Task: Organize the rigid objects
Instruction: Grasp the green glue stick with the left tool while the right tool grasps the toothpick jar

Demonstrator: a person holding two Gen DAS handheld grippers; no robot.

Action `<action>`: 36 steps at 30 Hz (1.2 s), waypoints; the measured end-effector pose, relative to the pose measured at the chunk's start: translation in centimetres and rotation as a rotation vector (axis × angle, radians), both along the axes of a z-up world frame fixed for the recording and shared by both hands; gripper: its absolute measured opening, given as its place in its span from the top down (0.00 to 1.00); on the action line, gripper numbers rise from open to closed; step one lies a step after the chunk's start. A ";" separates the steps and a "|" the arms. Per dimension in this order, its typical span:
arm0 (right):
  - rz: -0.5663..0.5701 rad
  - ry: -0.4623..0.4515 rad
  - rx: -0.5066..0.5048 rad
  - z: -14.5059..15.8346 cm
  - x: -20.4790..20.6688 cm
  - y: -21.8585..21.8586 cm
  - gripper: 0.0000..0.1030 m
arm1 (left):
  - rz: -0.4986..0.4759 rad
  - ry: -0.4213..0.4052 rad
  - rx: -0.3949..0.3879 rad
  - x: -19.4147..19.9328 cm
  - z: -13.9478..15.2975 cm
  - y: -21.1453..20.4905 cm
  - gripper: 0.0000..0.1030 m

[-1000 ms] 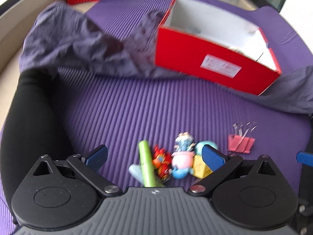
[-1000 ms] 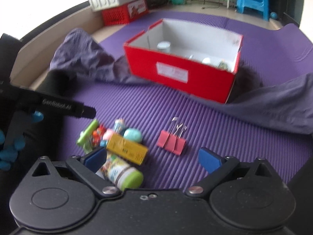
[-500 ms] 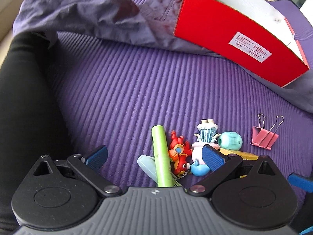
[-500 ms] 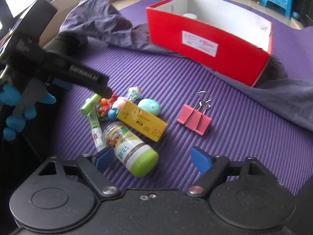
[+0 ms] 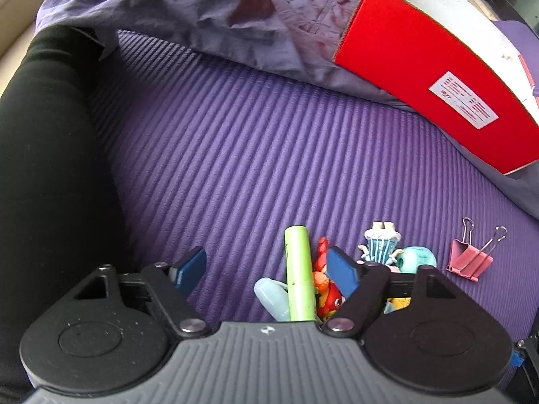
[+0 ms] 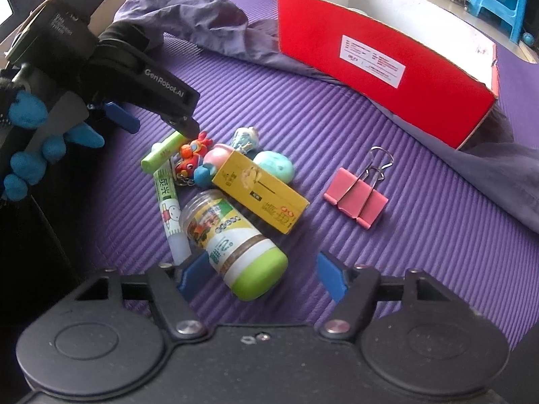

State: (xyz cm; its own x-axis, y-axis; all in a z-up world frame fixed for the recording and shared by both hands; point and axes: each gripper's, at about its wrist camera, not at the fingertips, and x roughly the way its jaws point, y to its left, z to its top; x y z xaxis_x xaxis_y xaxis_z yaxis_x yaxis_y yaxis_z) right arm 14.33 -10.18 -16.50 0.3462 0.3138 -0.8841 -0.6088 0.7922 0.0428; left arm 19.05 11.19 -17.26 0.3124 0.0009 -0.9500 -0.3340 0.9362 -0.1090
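One red box (image 6: 387, 77), one pink clip (image 6: 355, 198); left gripper (image 5: 266, 269) closing round green tube (image 5: 298, 276), right gripper (image 6: 259, 276) closing round one jar (image 6: 232, 245), neither gripped.

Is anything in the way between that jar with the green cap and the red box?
Partly. The yellow carton lies against the jar on the red box's side. Past it only bare purple mat shows. The right hand-held gripper is closing around the jar.

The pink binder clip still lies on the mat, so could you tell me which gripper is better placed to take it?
Right. The binder clip lies just ahead of the right gripper, beside its closing jaws. The left gripper stands over the green tube, across the pile.
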 end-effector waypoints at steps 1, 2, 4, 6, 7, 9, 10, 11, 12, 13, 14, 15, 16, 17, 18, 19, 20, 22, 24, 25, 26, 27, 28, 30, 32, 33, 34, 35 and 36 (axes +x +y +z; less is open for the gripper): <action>0.003 -0.001 -0.003 0.0 0.0 0.1 0.33 | 0.002 -0.001 -0.006 0.0 0.0 0.1 0.30; 0.005 0.000 -0.007 -0.1 0.1 0.1 0.33 | 0.001 -0.001 -0.016 0.1 0.0 0.1 0.34; 0.008 0.000 -0.012 -0.2 0.1 0.3 0.35 | -0.005 0.001 -0.032 0.2 -0.1 0.1 0.42; 0.014 0.004 -0.015 -0.4 0.2 0.4 0.35 | -0.015 -0.006 -0.031 0.4 0.0 -0.1 0.46; 0.017 0.005 -0.016 -0.4 0.2 0.4 0.36 | -0.020 -0.007 -0.032 0.4 0.1 -0.1 0.51; 0.027 0.008 -0.021 -0.6 0.2 0.6 0.37 | -0.022 -0.009 -0.044 0.5 0.0 -0.2 0.57; 0.033 0.011 -0.023 -0.7 0.2 0.7 0.39 | -0.017 -0.009 -0.052 0.6 0.0 -0.1 0.60; 0.040 0.015 -0.024 -0.8 0.2 0.8 0.40 | -0.011 -0.010 -0.062 0.6 -0.1 -0.1 0.61; 0.047 0.016 -0.025 -0.8 0.1 0.8 0.40 | -0.006 -0.011 -0.069 0.6 -0.1 0.0 0.63; 0.055 0.014 -0.028 -0.9 0.0 0.9 0.41 | -0.001 -0.013 -0.076 0.6 -0.1 0.0 0.65; 0.063 0.012 -0.033 -0.9 -0.1 1.1 0.41 | 0.004 -0.014 -0.087 0.6 -0.2 0.1 0.67; 0.069 0.010 -0.036 -1.0 -0.1 1.1 0.41 | 0.009 -0.015 -0.093 0.6 -0.2 0.1 0.68; 0.074 0.008 -0.039 -1.1 -0.2 1.2 0.41 | 0.013 -0.014 -0.094 0.6 -0.2 0.1 0.68; 0.078 0.005 -0.044 -1.2 -0.2 1.4 0.41 | 0.014 -0.014 -0.096 0.5 -0.1 0.1 0.69; 0.082 0.003 -0.047 -1.2 -0.3 1.5 0.41 | 0.014 -0.016 -0.101 0.5 -0.1 0.1 0.71; 0.084 0.003 -0.049 -1.3 -0.3 1.6 0.42 | 0.012 -0.019 -0.106 0.5 -0.1 0.0 0.75; 0.088 0.003 -0.051 -1.4 -0.4 1.7 0.43 | 0.011 -0.025 -0.109 0.4 0.0 0.0 0.79; 0.095 -0.009 -0.062 -1.5 -0.5 1.9 0.43 | 0.019 -0.031 -0.104 0.3 -0.1 0.0 0.84; 0.101 -0.016 -0.068 -1.5 -0.6 1.9 0.43 | 0.027 -0.032 -0.113 0.2 -0.2 0.1 0.85; 0.102 -0.019 -0.068 -1.5 -0.6 1.9 0.43 | 0.026 -0.034 -0.114 0.2 -0.1 0.1 0.85; 0.103 -0.022 -0.069 -1.5 -0.6 1.8 0.43 | 0.024 -0.037 -0.115 0.1 -0.1 0.1 0.85; 0.104 -0.025 -0.070 -1.5 -0.7 1.9 0.43 | 0.023 -0.040 -0.114 0.1 0.0 0.1 0.85; 0.104 -0.031 -0.072 -1.5 -0.8 1.9 0.44 | 0.021 -0.044 -0.114 0.0 0.1 0.0 0.85; 0.103 -0.047 -0.082 -1.5 -1.2 2.1 0.44 | 0.019 -0.054 -0.114 -0.2 0.3 0.0 0.85; 0.104 -0.065 -0.093 -1.5 -1.6 2.2 0.44 | 0.015 -0.062 -0.109 -0.3 0.6 0.0 0.85; 0.101 -0.069 -0.092 -1.5 -1.7 2.2 0.45 | 0.014 -0.064 -0.108 -0.4 0.6 0.0 0.85; 0.096 -0.069 -0.088 -1.5 -1.8 2.1 0.45 | 0.015 -0.065 -0.111 -0.4 0.7 0.1 0.85; 0.085 -0.066 -0.079 -1.4 -1.8 1.9 0.46 | 0.018 -0.067 -0.114 -0.5 0.8 0.1 0.85; 0.073 -0.062 -0.071 -1.4 -1.7 1.7 0.46 | 0.020 -0.069 -0.116 -0.5 0.8 0.2 0.85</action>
